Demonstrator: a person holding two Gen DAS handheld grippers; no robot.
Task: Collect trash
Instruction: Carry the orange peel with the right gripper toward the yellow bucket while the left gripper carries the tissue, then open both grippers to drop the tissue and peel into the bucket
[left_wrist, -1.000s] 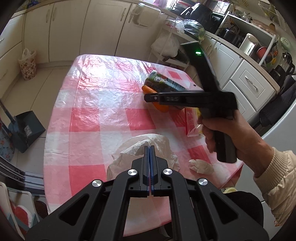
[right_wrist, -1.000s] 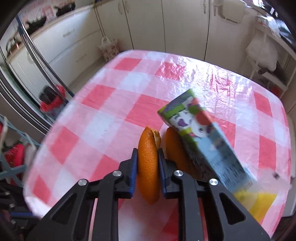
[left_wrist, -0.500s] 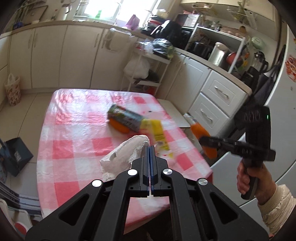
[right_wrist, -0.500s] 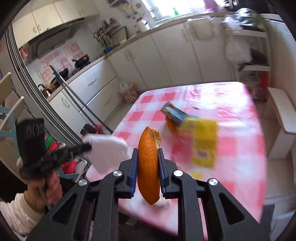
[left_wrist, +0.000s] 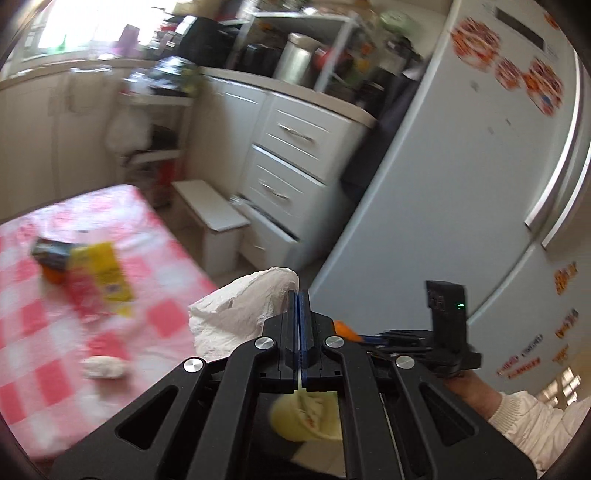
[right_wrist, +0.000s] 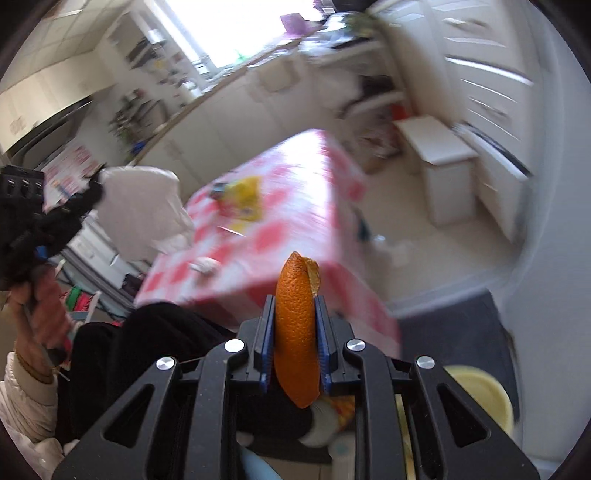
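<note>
Holding a piece of trash in each gripper right now, both lifted off the table. Left gripper (left_wrist: 299, 295) pinching a white bag (left_wrist: 240, 310) with jaws pressed flat together on its thin edge, bag dangling off to the left side of the fingers. Right gripper (right_wrist: 294, 306) clamping an orange peel (right_wrist: 295, 332), jaws only partly spread because the peel is filling the gap, pads pressing on both faces.

Looking like a carry toward a yellowish bin (right_wrist: 484, 391) sitting just below the grippers, some scraps already lying inside it. So maybe halfway: two pieces in hand but not dropped yet.

Still waiting on the checked table (left_wrist: 44, 332): a juice carton (left_wrist: 50, 253) lying on its side, another orange bit (left_wrist: 51, 275) tucked against it, a yellow wrapper (left_wrist: 101, 275) just beside, and a crumpled tissue (left_wrist: 103, 367) nearer the table edge. Hard to say if anything smaller is left, everything being smeared by blur.

Around: fridge (left_wrist: 461, 166) with magnets close on the right, white drawers (left_wrist: 291, 155), a small white stool (left_wrist: 214, 214) on the floor near the table corner. Nothing really blocking the drop, though the dark-clothed lap (right_wrist: 122, 343) and the two grippers crowding each other above the bin might be making it fiddly.
</note>
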